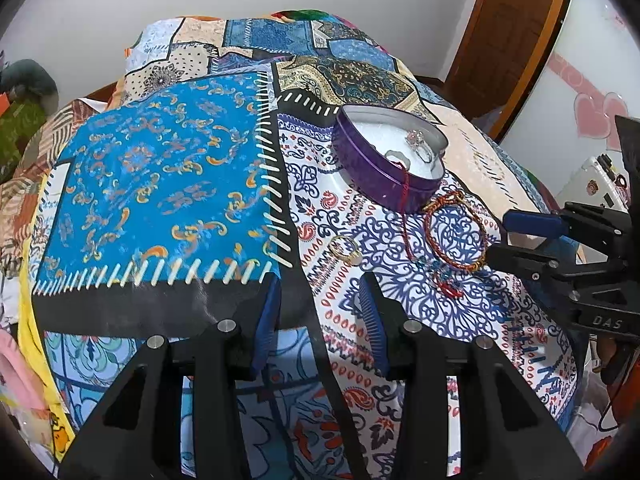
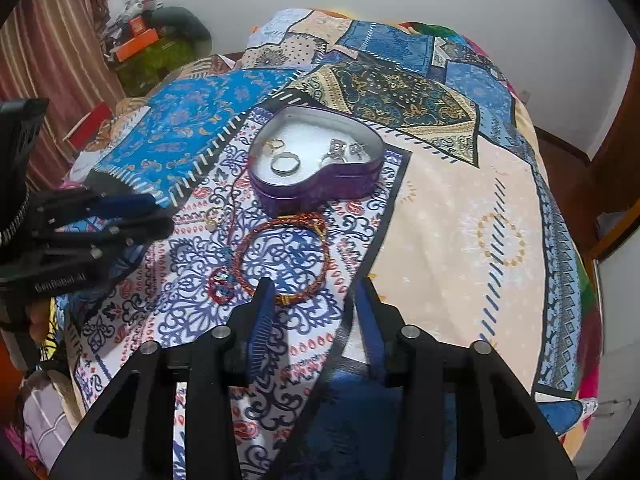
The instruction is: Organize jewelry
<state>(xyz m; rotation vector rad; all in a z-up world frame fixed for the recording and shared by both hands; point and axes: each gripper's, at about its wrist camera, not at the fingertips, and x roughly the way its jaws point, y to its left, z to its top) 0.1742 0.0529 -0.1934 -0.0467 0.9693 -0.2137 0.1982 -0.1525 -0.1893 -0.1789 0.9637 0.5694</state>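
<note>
A purple heart-shaped tin (image 1: 384, 176) (image 2: 320, 184) sits open on the patterned bedspread, with several rings (image 2: 285, 163) on its white lining. In front of it lie a red-and-gold braided bracelet (image 1: 456, 236) (image 2: 280, 256), a thin red cord with a blue and red charm (image 1: 444, 280) (image 2: 222, 280), and small gold rings (image 1: 345, 248) (image 2: 214, 218). My left gripper (image 1: 322, 292) is open and empty, just short of the gold rings. My right gripper (image 2: 316, 292) is open and empty, its left finger at the bracelet's near edge.
The patchwork bedspread (image 1: 160, 184) covers the whole bed. A white wall is behind, a wooden door (image 1: 516, 28) at the right, a curtain (image 2: 52, 52) and clutter at the left. Each gripper shows in the other's view: the right one (image 1: 532, 236), the left one (image 2: 132, 216).
</note>
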